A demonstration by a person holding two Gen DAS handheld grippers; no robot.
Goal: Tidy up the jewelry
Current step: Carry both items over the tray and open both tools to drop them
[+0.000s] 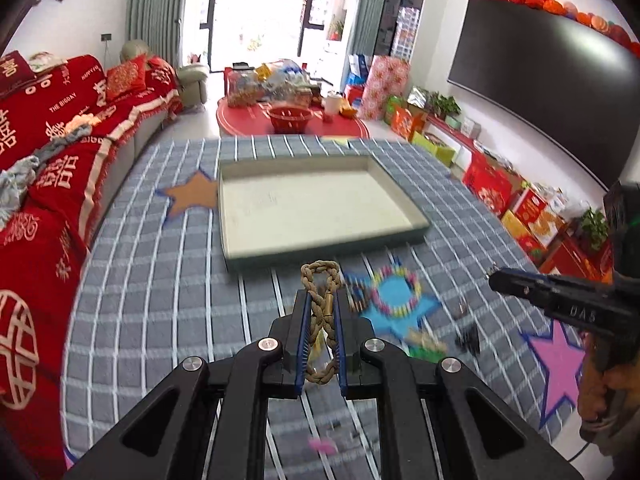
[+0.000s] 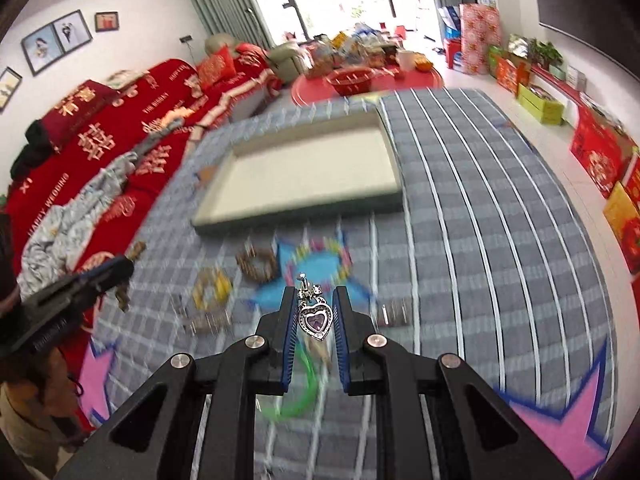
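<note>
A: Left gripper [image 1: 320,300] first. We see the blue pads clamped on a braided tan bracelet [image 1: 322,312], its loop sticking out past the fingertips, lifted above the grey checked mat [image 1: 160,300].

B: Agreed. Right gripper [image 2: 314,300]: jaws drawn in on a silver heart pendant [image 2: 315,320] with a purple stone, and it hangs between the pads. We call that gripped.

A: Fine. Tray [image 1: 320,200]?

B: Shallow, cream inside, dark rim, sitting on the mat beyond both grippers. We see nothing in it.

A: Rest of the jewelry lies on the mat, between the tray and the grippers. Multicoloured bead bracelet [image 2: 320,260] on the blue star patch [image 2: 280,280], a brown bead ring [image 2: 258,266] just beside it, a yellow one [image 2: 212,288] further left. All blurred.

B: Green hoop [image 2: 304,392] under the right gripper, blurred too. Small dark items right of the star in the left view, we can't tell what.

A: Red sofa [image 1: 48,128] along the left of the mat.
</note>
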